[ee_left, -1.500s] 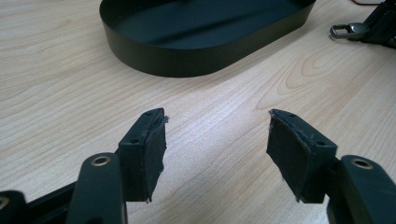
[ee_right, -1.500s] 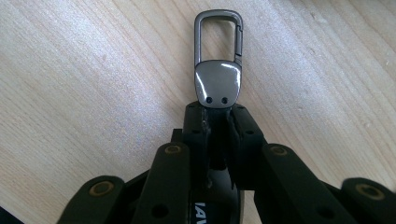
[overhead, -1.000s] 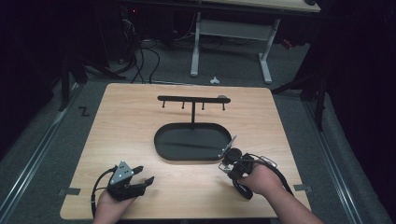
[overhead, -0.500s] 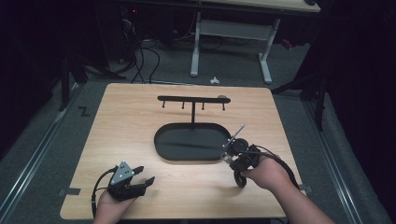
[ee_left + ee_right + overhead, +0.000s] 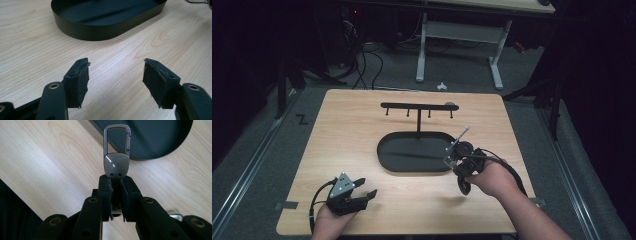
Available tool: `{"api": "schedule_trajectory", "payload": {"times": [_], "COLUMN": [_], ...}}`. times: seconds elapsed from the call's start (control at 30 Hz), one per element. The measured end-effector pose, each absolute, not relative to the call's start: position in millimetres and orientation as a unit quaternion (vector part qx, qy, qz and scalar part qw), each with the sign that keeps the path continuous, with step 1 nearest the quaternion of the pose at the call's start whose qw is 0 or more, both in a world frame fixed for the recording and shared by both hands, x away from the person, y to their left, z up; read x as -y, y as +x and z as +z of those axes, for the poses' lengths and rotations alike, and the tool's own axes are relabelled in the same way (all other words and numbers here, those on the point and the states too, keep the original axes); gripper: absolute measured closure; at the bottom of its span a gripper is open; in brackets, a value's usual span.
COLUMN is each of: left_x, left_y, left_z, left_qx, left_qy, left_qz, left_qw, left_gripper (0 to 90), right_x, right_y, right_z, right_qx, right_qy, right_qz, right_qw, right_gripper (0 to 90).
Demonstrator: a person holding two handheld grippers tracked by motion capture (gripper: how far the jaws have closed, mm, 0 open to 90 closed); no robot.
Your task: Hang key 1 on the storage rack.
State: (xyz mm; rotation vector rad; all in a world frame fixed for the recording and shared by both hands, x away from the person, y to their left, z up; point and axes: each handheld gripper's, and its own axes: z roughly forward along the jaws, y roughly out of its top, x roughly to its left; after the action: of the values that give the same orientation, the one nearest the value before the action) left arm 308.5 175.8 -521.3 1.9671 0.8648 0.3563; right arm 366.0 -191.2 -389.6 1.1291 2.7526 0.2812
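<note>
A black oval tray (image 5: 392,155) is seen near the middle of a pale wooden tabletop (image 5: 347,125), and it is taken here as the landmark. Just behind the tray, a black rack (image 5: 418,106) with a horizontal bar and small hooks is stood on a single post.

At the tray's right end, the right tongs (image 5: 456,150) are held in the person's right hand (image 5: 488,178), raised above the tabletop. In the right gripper view, these tongs (image 5: 116,185) are seen clenched on a metal keychain clip (image 5: 117,157): its rounded grey body is gripped at the lower end between the two black pads, and its open carabiner loop is pointed away from the hand, over the near rim of the tray (image 5: 160,152). In the high view, the clip (image 5: 458,140) is seen as a thin silver piece slanted up and away from the tongs, above the tray's right edge.

In front of the tray and toward its left, the left tongs (image 5: 368,187) are held low over the tabletop in the left hand (image 5: 331,220), with a grey three-cornered plate (image 5: 344,182) on top and a cable (image 5: 314,202) looped beside it. In the left gripper view, these tongs (image 5: 116,82) are seen released, the two pads spread well apart with nothing but bare wood grain between them, and the tray (image 5: 82,30) is seen ahead of them.
</note>
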Motion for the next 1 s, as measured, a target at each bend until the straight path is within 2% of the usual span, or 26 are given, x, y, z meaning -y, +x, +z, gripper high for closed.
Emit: {"api": "schedule_trajectory", "payload": {"times": [0.3,1.0], "left_x": [-177,-178], "left_y": [309,309], "left_z": [-521,-521], "left_qx": [-0.351,-0.349], "left_qy": [0.801,0.801], "left_qz": [0.144,0.140], "left_qw": [0.464,0.466], "left_gripper": [37.8,37.8], "right_x": [176,166], "right_y": [380,425], "right_z": [-386,-351], "right_qx": [-0.919,-0.899], "right_qy": [0.371,0.403], "right_qz": [0.105,0.129], "right_qw": [0.077,0.113], "right_gripper": [80.1,80.1]}}
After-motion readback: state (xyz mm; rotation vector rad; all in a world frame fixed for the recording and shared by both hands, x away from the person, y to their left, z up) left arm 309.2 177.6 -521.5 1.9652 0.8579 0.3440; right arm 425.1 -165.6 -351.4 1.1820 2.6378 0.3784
